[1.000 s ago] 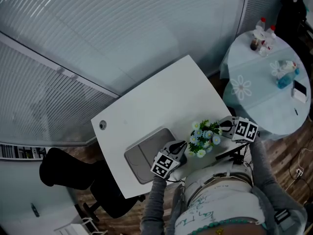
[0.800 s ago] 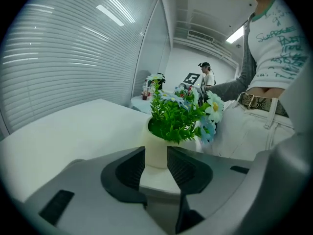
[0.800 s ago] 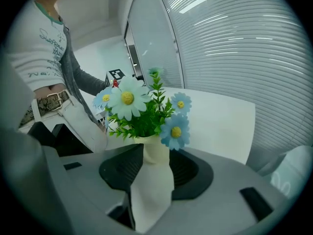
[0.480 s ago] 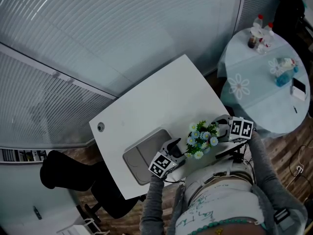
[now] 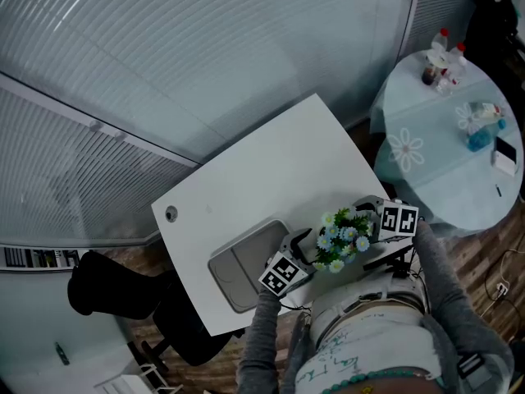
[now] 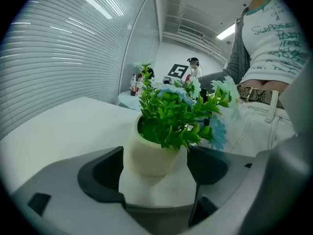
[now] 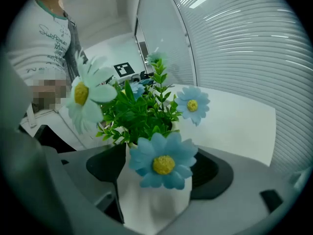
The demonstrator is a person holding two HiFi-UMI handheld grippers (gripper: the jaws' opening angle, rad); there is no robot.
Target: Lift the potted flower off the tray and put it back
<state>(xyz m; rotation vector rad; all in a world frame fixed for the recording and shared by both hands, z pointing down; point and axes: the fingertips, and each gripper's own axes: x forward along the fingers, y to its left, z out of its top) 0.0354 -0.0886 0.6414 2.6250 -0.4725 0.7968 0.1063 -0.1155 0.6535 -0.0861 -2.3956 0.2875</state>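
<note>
Potted flower on white counter, beside grey tray.
Pot stands off the tray, just right of it; left gripper and right gripper flank it, both released, jaws just opened around the pot.

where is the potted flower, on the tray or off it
Off it: the potted flower stands upright on the white table, beside the grey tray.

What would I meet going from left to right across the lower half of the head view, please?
Black office chair → grey tray → left gripper → potted flower → right gripper → round table with its pale cloth.
</note>
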